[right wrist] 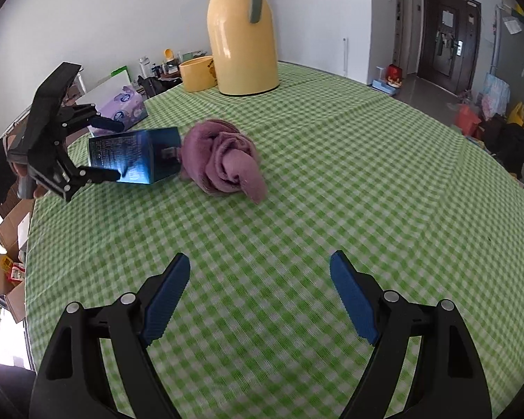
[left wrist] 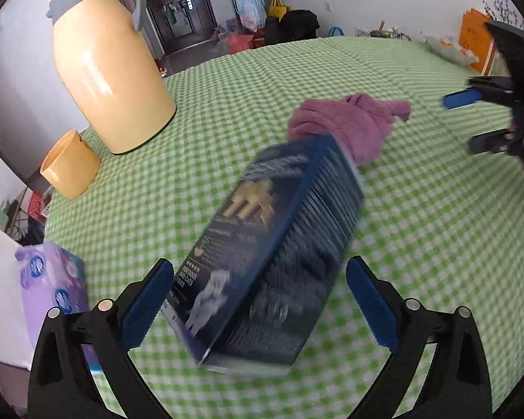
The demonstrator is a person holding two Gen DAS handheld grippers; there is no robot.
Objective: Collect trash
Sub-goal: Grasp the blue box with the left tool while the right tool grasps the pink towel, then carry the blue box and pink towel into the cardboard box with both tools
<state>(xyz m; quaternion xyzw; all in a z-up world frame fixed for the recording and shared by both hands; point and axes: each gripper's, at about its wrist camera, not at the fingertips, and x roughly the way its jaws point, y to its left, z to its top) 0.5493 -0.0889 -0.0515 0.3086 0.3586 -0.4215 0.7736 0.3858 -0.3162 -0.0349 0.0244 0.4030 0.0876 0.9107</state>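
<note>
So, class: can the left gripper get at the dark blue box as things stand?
Probably yes: the left gripper is open, its fingers either side of the dark blue box, with nothing between. Whether they touch it is unclear.

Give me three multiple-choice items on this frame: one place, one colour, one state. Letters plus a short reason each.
1. Where is the dark blue box?
A. between the left tongs' open pads
B. inside the yellow cup
C. on the floor

2. What colour is the crumpled cloth next to the box?
A. white
B. pink-purple
C. orange

3. What state are the right tongs in?
A. shut on the cloth
B. shut on the box
C. open, holding nothing

Key:
1 A: the left wrist view shows the box between the two blue pads, a clear gap at the right pad.
2 B: both views show a pink-purple cloth on the green checked tablecloth.
3 C: the pads stand wide apart over bare tablecloth.
</note>
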